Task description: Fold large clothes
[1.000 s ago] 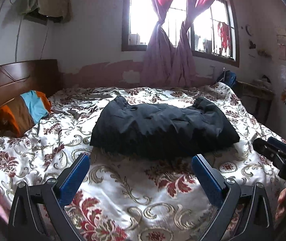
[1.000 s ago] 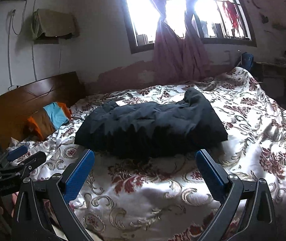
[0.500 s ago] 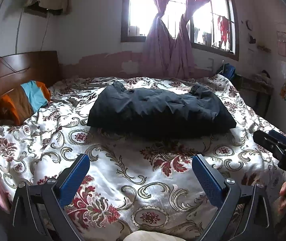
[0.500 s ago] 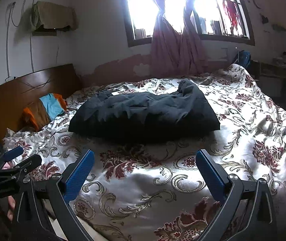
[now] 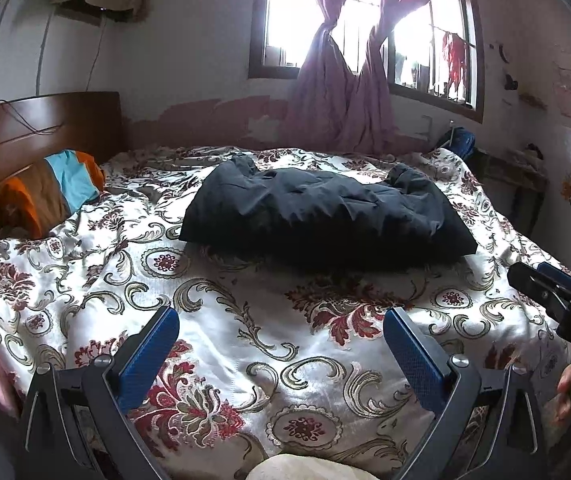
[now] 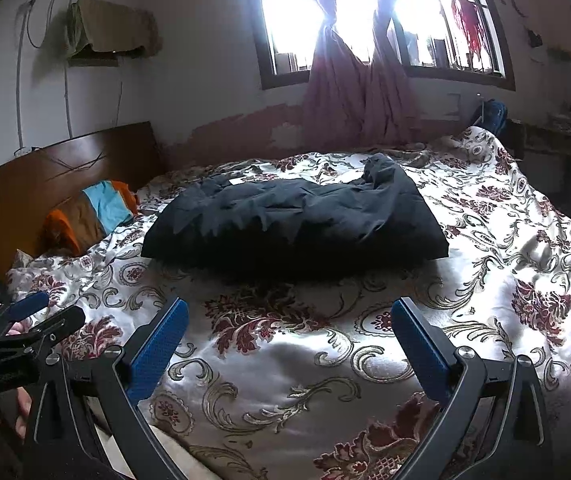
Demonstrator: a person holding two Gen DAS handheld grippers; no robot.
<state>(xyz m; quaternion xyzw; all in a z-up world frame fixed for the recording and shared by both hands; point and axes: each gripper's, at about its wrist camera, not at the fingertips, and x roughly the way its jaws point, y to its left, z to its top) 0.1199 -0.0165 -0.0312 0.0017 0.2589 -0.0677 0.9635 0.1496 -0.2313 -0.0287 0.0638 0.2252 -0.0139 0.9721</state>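
Observation:
A large dark padded garment (image 5: 325,216) lies folded into a thick rectangle in the middle of the bed; it also shows in the right wrist view (image 6: 297,228). My left gripper (image 5: 281,348) is open and empty, held over the near part of the floral bedspread, well short of the garment. My right gripper (image 6: 289,340) is open and empty, also short of the garment. The right gripper shows at the right edge of the left wrist view (image 5: 553,296). The left gripper shows at the left edge of the right wrist view (image 6: 29,320).
The floral bedspread (image 5: 245,320) covers the whole bed. An orange, brown and blue pillow (image 5: 53,192) leans on the wooden headboard (image 5: 25,128) at the left. A window with tied pink curtains (image 5: 345,80) is behind. A dark side table (image 5: 513,176) stands at the far right.
Both grippers have drawn back from the garment toward the near edge of the bed. The garment has not moved. Both grippers stay open.

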